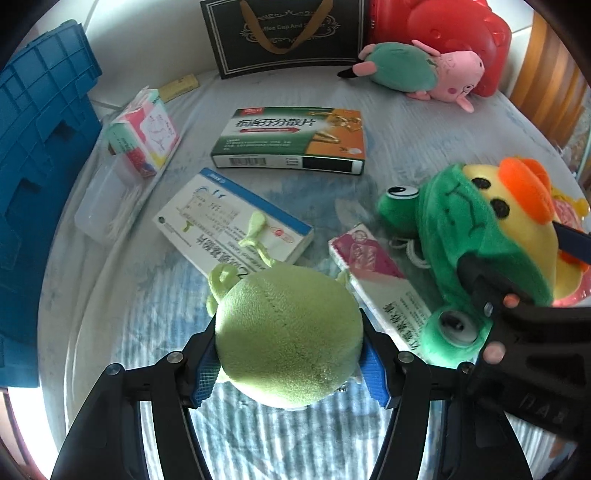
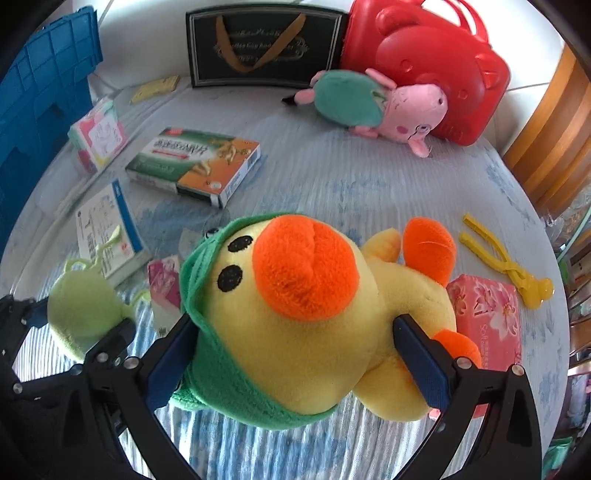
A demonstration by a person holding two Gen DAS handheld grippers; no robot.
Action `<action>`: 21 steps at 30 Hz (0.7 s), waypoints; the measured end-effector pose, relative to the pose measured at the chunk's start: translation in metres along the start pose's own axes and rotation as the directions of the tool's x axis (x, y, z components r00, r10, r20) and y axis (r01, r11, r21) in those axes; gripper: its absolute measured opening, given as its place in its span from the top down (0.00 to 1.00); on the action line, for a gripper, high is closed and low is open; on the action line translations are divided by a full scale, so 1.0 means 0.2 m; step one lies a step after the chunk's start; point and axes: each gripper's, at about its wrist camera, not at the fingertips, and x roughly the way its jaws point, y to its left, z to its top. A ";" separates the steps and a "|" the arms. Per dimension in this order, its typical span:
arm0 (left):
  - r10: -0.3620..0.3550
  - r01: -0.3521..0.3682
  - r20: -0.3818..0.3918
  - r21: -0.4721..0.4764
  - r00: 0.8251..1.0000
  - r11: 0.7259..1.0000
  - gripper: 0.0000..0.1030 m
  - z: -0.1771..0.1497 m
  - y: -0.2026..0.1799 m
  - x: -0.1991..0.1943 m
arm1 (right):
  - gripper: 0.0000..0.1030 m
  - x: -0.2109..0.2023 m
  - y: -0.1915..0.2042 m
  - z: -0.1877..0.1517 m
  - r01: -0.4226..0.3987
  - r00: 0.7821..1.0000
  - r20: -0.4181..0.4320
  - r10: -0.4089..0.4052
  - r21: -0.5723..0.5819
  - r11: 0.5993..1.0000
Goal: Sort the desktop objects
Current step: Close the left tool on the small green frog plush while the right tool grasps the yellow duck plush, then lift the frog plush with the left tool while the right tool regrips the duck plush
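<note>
My left gripper [image 1: 290, 365] is shut on a round light-green plush toy [image 1: 288, 332], held above the cloth-covered table. My right gripper [image 2: 295, 354] is shut on a yellow duck plush with a green frog hood [image 2: 295, 314]; the duck also shows in the left wrist view [image 1: 480, 236] at the right. The green plush shows in the right wrist view [image 2: 81, 310] at the lower left. Medicine boxes lie on the table: a green-orange one [image 1: 295, 140], a white-blue one [image 1: 229, 225], a pink-white one [image 1: 376, 284]. A pink pig plush [image 1: 417, 70] lies at the back.
A blue crate [image 1: 40, 140] stands at the left. A black gift bag [image 1: 284, 33] and a red bear-shaped case [image 2: 436, 70] stand at the back. A tissue pack [image 1: 144, 129], a pink tissue box [image 2: 487, 317] and a yellow clip tool [image 2: 506, 266] lie on the table.
</note>
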 end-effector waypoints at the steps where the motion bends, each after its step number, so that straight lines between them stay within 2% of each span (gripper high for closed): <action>1: 0.006 -0.006 0.002 -0.002 1.000 1.000 0.38 -0.01 0.01 -0.01 | 0.00 -0.01 0.00 0.00 -0.003 1.000 0.008 0.003 0.004 1.000; 3: 0.017 -0.017 0.011 -0.014 1.000 1.000 0.38 -0.01 0.05 -0.03 | 0.14 -0.04 -0.01 0.00 -0.009 1.000 0.023 0.008 0.011 1.000; 10: 0.031 -0.028 0.065 -0.045 0.997 0.999 0.38 -0.01 0.14 -0.15 | 0.28 -0.13 -0.02 -0.04 -0.027 0.999 0.046 0.025 0.033 0.999; 15: 0.020 -0.016 0.091 -0.040 0.996 0.999 0.38 -0.05 0.16 -0.23 | 0.47 -0.23 -0.01 -0.08 -0.046 0.998 0.049 0.044 0.037 0.998; 21: 0.005 -0.003 0.096 -0.023 0.995 1.000 0.38 -0.11 0.17 -0.28 | 0.51 -0.25 -0.05 -0.26 -0.092 0.995 -0.031 0.094 0.077 0.993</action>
